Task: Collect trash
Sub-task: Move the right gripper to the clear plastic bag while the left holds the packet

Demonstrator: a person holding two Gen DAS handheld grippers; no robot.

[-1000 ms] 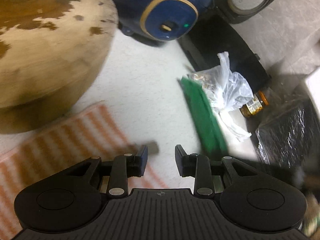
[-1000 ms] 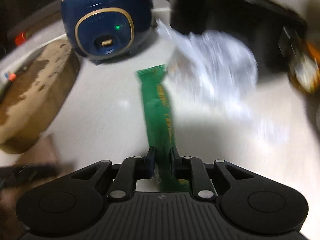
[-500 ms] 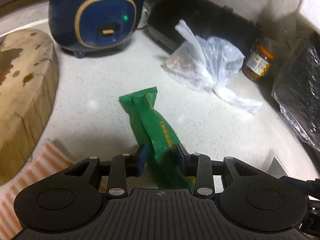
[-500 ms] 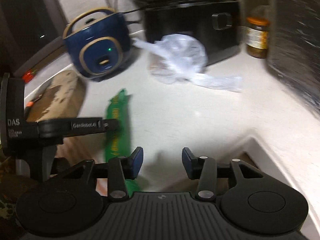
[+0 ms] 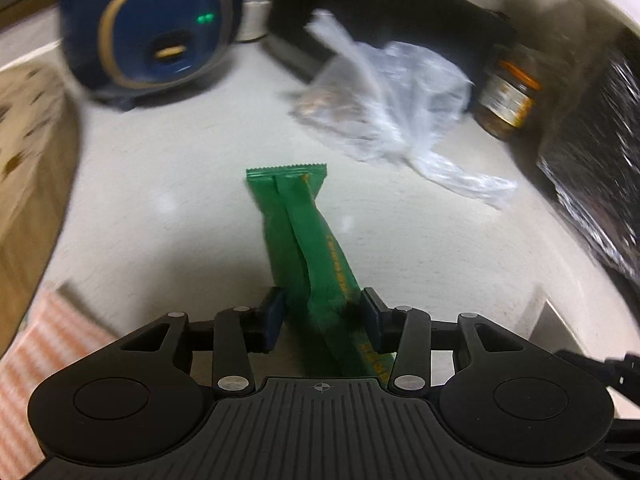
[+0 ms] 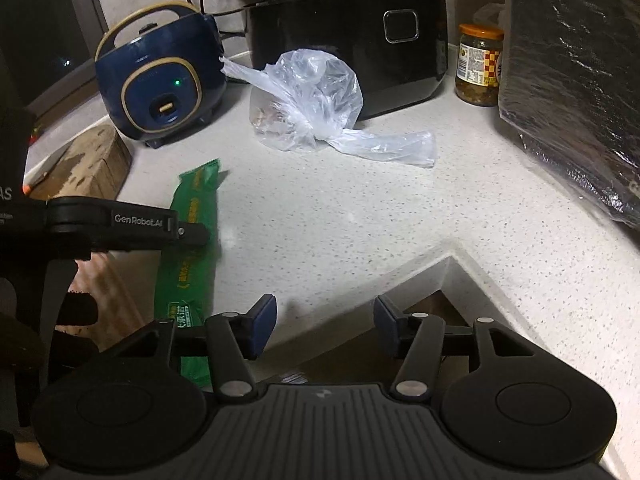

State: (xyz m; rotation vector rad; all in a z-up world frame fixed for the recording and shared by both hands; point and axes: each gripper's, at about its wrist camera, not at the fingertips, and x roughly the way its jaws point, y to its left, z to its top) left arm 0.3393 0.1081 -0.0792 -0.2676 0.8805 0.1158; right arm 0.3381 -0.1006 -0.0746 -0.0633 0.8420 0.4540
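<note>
A long green snack wrapper (image 5: pixel 304 240) stands up between the jaws of my left gripper (image 5: pixel 322 316), which are opening. The left pad is at its edge and a thin gap shows by the right pad. In the right wrist view the same wrapper (image 6: pixel 192 220) hangs over the counter's front edge, and one left finger (image 6: pixel 132 222) crosses it. My right gripper (image 6: pixel 324 320) hovers over the counter's inner corner, its jaws opening with nothing between them. A crumpled clear plastic bag (image 6: pixel 308 100) with scraps inside lies further back on the counter.
A blue rice cooker (image 6: pixel 160 88) and a black cooker (image 6: pixel 352 40) stand at the back of the speckled white counter (image 6: pixel 360 220). A jar (image 6: pixel 478 66) and a shiny black wrapped block (image 6: pixel 572 80) are at the right. A wooden block (image 6: pixel 84 168) sits at the left, a striped cloth (image 5: pixel 40 360) below it.
My right gripper let go of the green wrapper and drew off to the right. My left gripper came around the wrapper, and its jaws have since widened.
</note>
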